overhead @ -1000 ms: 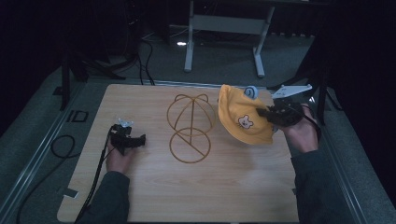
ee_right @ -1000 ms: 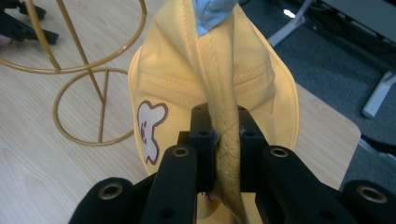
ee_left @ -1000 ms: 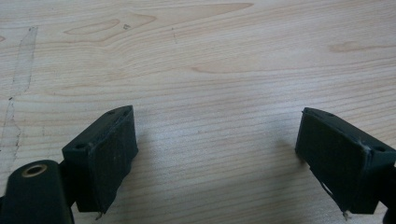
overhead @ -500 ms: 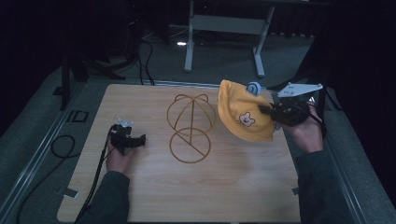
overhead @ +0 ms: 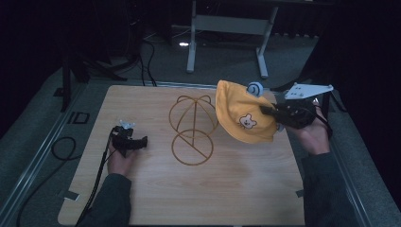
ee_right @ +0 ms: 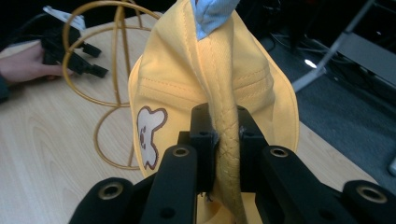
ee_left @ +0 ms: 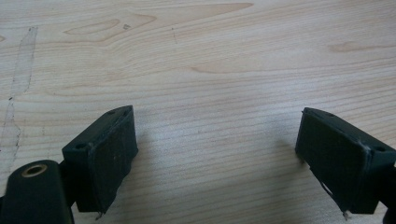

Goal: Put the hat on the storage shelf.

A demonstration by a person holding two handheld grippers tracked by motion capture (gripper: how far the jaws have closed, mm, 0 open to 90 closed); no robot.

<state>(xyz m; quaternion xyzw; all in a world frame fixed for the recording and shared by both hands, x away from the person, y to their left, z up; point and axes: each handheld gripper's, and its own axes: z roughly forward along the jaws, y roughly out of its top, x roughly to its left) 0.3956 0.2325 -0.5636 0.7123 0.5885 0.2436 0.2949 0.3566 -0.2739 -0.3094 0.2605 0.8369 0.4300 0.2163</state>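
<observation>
Yellow hat (overhead: 243,120) (bear patch (overhead: 247,121), no lettering)

Yellow hat (overhead: 243,118) hides right gripper (overhead: 267,112) tips; hat top cut off in right gripper view.

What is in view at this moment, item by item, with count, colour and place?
Hat: one, yellow with a bear patch and a pale blue ear, held up over the table's right side, its brim pinched between jaws.
Wire hat stand: one, gold, table centre, bare.
Table: one, light wood.
Metal frame legs: grey, on the floor beyond the table.
Cables: black, on the floor at the left.
Right gripper: one, black, shut on the hat's brim, grey plate on top.
Left gripper: one, black, jaws open, low over the bare table at the left.
Forearms and hands: two, dark sleeves, coming in from the bottom edge.
</observation>
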